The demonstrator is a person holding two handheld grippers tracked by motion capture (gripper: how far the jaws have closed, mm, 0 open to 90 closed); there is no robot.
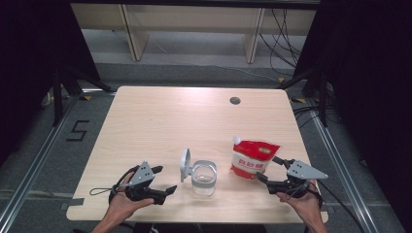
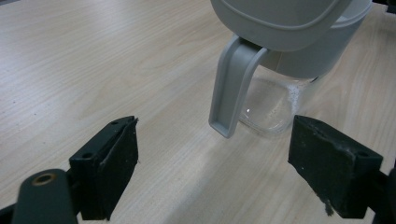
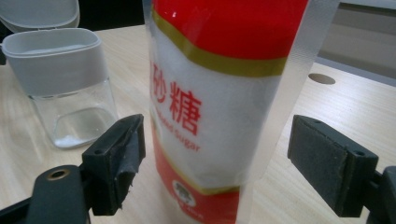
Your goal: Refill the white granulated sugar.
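Sugar pouch stands upright near the table's front right, long axis vertical, at 10 o'clock from the right gripper and just beyond its wide-spread jaws, which straddle it in the right gripper view without pressing. Right hand is nearer, gripper held low and level. Left gripper is open, empty, facing the clear jar with its lid flipped up.
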